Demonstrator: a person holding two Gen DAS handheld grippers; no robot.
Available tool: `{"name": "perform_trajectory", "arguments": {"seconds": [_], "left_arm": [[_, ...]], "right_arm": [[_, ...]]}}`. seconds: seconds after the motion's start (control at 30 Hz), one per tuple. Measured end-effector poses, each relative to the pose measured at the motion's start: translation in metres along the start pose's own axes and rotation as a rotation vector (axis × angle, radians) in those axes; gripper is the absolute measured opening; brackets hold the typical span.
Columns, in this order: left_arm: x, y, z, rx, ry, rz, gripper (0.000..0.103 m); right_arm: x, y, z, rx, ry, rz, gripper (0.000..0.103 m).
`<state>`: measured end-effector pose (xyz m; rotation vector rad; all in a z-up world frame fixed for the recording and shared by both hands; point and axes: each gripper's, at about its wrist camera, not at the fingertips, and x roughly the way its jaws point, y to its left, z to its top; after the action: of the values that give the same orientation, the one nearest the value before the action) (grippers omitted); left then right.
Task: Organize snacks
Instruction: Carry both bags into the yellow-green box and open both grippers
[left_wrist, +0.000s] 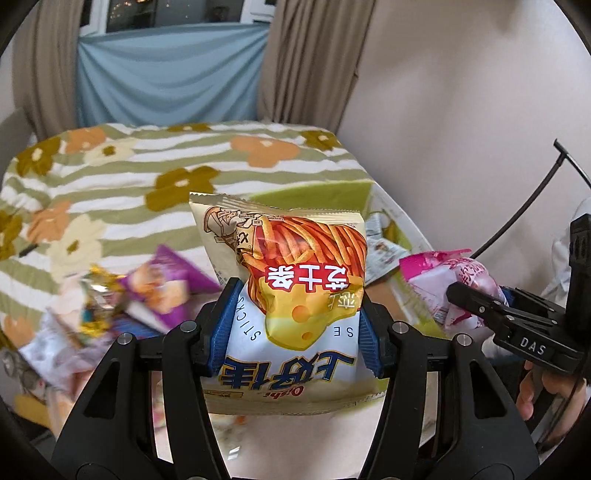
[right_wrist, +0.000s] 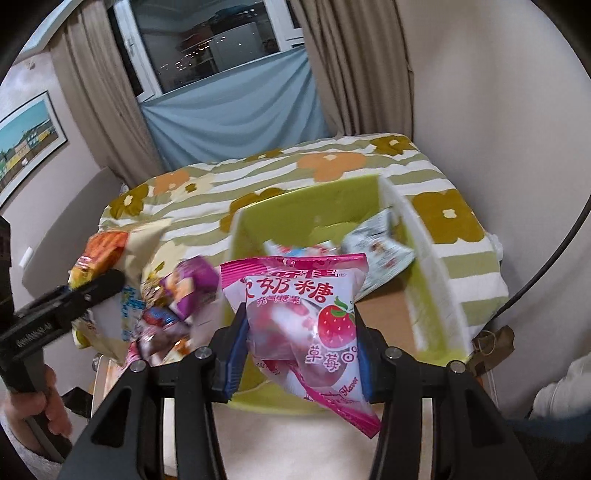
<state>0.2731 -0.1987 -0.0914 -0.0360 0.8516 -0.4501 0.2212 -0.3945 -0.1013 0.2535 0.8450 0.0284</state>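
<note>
Snacks (left_wrist: 147, 291) heaped left of green box (right_wrist: 314, 206) on bedspread (left_wrist: 147, 166).

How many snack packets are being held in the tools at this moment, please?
2: the cheese sticks bag in the left tool, the strawberry candy bag in the right tool.

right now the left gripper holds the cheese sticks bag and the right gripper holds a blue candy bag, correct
Not quite. The right gripper holds a pink strawberry candy bag, not a blue one, as the right wrist view shows. The left gripper does hold the cheese sticks bag.
</note>
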Motion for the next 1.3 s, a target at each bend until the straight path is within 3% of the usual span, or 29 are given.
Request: {"name": "perform_trajectory", "arguments": {"seconds": [0.17,0.33,0.37,0.4,0.47,0.8,1.0,1.23,1.3], "left_arm": [[0.059,-0.042,0.002,-0.009,0.067,0.012,0.053],[0.092,-0.063,-0.003,-0.013,0.112,0.032,0.056],[0.095,-0.065,-0.004,-0.008,0.117,0.043,0.065],[0.099,-0.065,-0.005,-0.004,0.123,0.055,0.083],[0.100,-0.066,-0.007,-0.007,0.111,0.075,0.102],[0.073,-0.047,-0.019,-0.056,0.109,0.113,0.102],[0.062,-0.041,-0.029,-0.024,0.106,0.232,0.102],[0.055,-0.035,-0.033,-0.025,0.104,0.275,0.102],[0.053,-0.033,-0.033,-0.035,0.100,0.277,0.102]], "right_arm": [[0.018,-0.041,0.016,0.000,0.034,0.011,0.045],[0.040,-0.070,0.025,0.009,0.079,0.034,0.044],[0.043,-0.075,0.025,0.012,0.084,0.039,0.044],[0.046,-0.078,0.026,0.013,0.087,0.045,0.045],[0.049,-0.083,0.025,0.013,0.091,0.057,0.044],[0.057,-0.076,0.020,-0.023,0.125,0.118,0.045],[0.075,-0.065,0.019,-0.014,0.172,0.148,0.046],[0.094,-0.060,0.018,-0.002,0.211,0.142,0.046],[0.099,-0.060,0.017,0.004,0.227,0.141,0.059]]}}
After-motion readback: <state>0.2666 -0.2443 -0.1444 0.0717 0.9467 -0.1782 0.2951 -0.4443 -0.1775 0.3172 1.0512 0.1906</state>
